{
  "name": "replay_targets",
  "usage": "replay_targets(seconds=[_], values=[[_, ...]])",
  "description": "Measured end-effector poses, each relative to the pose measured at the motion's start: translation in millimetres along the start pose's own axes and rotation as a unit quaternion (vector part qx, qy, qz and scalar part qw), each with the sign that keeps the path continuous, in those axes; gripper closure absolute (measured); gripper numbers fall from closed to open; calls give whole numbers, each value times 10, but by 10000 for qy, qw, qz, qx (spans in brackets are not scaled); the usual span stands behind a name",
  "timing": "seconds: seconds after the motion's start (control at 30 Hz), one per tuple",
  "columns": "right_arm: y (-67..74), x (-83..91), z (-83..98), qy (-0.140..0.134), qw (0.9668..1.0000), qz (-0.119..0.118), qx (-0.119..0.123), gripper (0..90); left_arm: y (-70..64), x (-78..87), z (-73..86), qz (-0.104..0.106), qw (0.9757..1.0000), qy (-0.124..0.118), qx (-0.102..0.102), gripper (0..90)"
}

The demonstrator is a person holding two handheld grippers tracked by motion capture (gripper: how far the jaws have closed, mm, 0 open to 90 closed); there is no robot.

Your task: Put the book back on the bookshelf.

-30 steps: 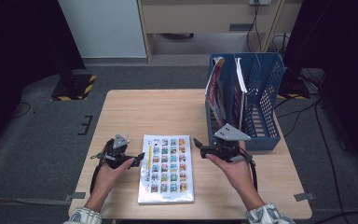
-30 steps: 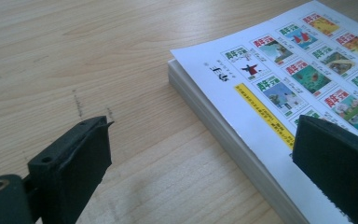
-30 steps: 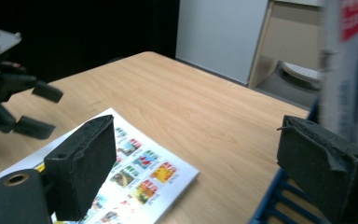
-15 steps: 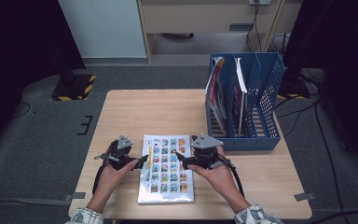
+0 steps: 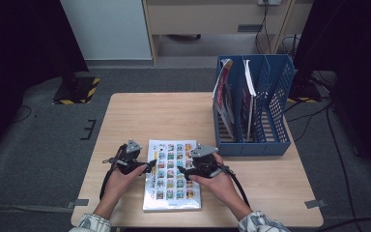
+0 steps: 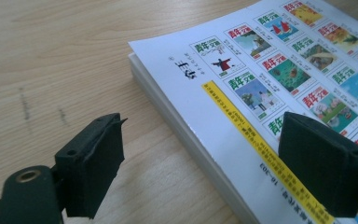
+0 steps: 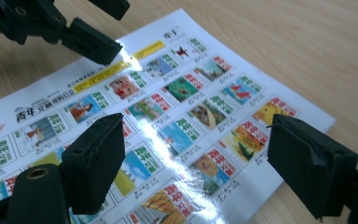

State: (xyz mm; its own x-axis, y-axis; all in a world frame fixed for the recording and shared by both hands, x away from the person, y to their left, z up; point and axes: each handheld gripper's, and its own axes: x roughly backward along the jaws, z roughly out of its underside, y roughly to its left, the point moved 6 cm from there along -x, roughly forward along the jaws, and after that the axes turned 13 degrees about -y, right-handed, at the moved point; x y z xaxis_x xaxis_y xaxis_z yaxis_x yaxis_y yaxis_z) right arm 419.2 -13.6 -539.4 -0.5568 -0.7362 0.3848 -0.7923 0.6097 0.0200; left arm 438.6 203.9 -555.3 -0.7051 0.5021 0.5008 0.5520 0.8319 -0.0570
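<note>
High view: one magazine [image 5: 171,176] flat on table [image 5: 149,116], left gripper [image 5: 147,167] at its left edge, right gripper [image 5: 184,172] over the cover; jaws have just been closing. Left gripper view: fingers [image 6: 93,163] apart, straddling the edge, not gripping. Right gripper view: fingers [image 7: 98,161] apart above glossy cover w/ a grid of small pics.

A light wooden table [image 5: 164,116] is standing on grey carpet [image 5: 43,145]. A white panel [image 5: 104,29] and a beige cabinet [image 5: 207,17] are lining the back, with darkness sitting on both sides.
</note>
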Motion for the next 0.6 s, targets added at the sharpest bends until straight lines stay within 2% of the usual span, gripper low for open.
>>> replay_targets(seconds=[0.07,0.23,0.27,0.33,0.47,0.6], values=[[-38,-13,41,79,10000,19,-24,185,-16,-52,26,5,9998,167,-71,141],[-108,6,131,211,9991,-7,-379,167,-24,-54,32,32,9999,166,19,140],[-116,-2,156,243,9991,0,-344,165,-28,-49,35,59,9998,191,5,139],[-118,-11,179,297,9989,-7,-369,163,-57,-57,49,140,9996,222,137,131],[-113,-34,227,388,9985,-19,-378,155,-107,-79,65,281,9990,258,231,121],[-141,-48,279,473,9980,11,-420,144,-126,-98,75,315,9987,252,323,104]])
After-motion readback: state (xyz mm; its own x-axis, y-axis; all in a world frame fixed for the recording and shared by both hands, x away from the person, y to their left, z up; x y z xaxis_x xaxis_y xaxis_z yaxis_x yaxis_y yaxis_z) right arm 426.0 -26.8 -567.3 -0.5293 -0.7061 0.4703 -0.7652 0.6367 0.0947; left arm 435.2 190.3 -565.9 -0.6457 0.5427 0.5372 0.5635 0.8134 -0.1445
